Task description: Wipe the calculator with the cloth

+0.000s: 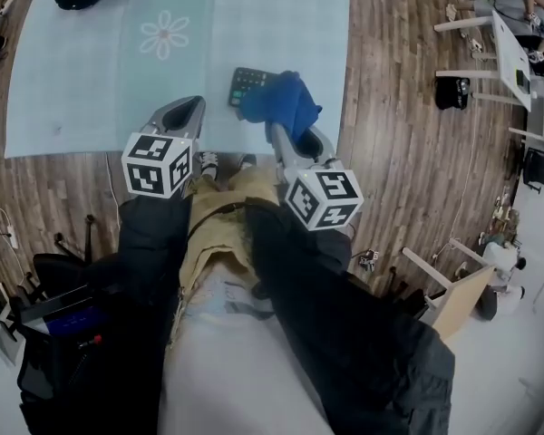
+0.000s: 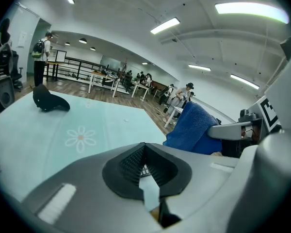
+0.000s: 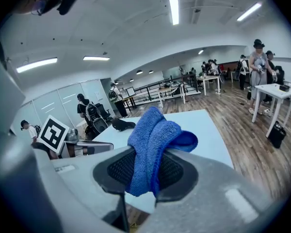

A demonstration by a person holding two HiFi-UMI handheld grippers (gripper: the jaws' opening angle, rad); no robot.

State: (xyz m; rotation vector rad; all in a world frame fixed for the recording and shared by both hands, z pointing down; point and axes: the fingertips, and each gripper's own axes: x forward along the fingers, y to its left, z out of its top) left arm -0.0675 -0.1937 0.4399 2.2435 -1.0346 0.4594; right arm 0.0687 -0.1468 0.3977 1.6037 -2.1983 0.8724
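Bright ceiling strips — fisheye-warped edges.

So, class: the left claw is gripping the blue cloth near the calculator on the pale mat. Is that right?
No. The right claw grips the blue cloth, as the right gripper view shows; the left claw holds nothing. The rest stands: the cloth is near the calculator on the pale mat.

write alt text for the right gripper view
The right gripper has its jaws shut on a folded blue cloth, with a pale teal table beyond it. People stand in the large, brightly lit room behind.
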